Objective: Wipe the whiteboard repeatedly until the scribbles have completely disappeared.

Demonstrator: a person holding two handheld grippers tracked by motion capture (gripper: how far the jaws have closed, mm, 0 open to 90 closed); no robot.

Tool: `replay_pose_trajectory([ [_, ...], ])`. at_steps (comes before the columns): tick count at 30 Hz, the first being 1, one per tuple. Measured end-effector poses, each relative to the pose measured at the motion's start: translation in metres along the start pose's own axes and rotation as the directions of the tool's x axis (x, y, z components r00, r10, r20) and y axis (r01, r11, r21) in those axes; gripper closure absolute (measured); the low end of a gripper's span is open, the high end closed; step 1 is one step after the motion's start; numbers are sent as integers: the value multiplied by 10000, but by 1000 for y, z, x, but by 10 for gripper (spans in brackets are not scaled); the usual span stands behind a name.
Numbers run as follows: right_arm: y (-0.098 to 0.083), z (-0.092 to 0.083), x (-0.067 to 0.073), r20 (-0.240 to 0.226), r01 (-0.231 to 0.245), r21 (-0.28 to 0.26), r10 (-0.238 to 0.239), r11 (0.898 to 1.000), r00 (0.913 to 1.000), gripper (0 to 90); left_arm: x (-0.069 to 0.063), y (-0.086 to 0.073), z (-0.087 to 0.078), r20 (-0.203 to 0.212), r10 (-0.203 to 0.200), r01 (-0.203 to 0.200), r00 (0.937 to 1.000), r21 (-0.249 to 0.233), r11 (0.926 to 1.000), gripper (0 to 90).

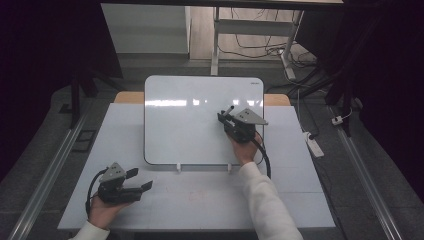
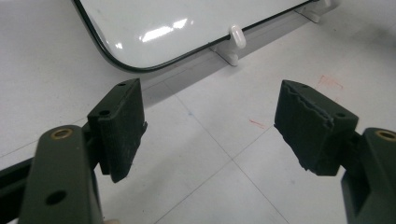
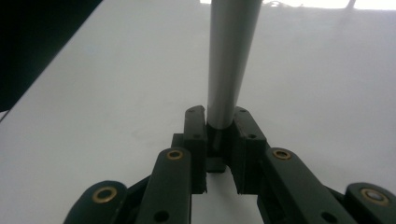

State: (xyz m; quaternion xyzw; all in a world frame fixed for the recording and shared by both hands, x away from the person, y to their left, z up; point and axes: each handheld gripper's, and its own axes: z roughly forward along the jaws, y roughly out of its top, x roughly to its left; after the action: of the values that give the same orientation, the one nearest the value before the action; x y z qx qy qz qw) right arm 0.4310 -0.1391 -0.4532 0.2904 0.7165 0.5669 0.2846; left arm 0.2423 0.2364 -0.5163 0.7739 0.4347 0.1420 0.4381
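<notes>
One whiteboard [image 1: 190, 120], propped, white table [image 1: 200, 200]

The grey cylindrical marker pen [image 3: 229, 60] runs off the top edge of the right gripper view, so its tip is unseen (its lower end sits hidden between the jaws); the glossy white rectangular whiteboard [image 2: 187, 23] is cropped in the left gripper view
</notes>
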Motion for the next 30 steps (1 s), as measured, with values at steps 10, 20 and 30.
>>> replay_pose_trajectory([
  [10, -2, -3, 5, -502, 212, 402, -192, 9990, 9986, 779, 0, 0, -1, -34, -6, 6, 10000, -15, 10000, 252],
  [20, -4, -50, 7, -952, -79, 619, 137, 9981, 9954, 779, -2, 2, -2, -102, 63, -65, 9999, -202, 9998, 256],
  [30, -16, -90, 31, -2485, 141, 1662, 281, 9860, 9682, 778, -6, 11, -3, 149, 192, -178, 9997, -896, 9958, 270],
])
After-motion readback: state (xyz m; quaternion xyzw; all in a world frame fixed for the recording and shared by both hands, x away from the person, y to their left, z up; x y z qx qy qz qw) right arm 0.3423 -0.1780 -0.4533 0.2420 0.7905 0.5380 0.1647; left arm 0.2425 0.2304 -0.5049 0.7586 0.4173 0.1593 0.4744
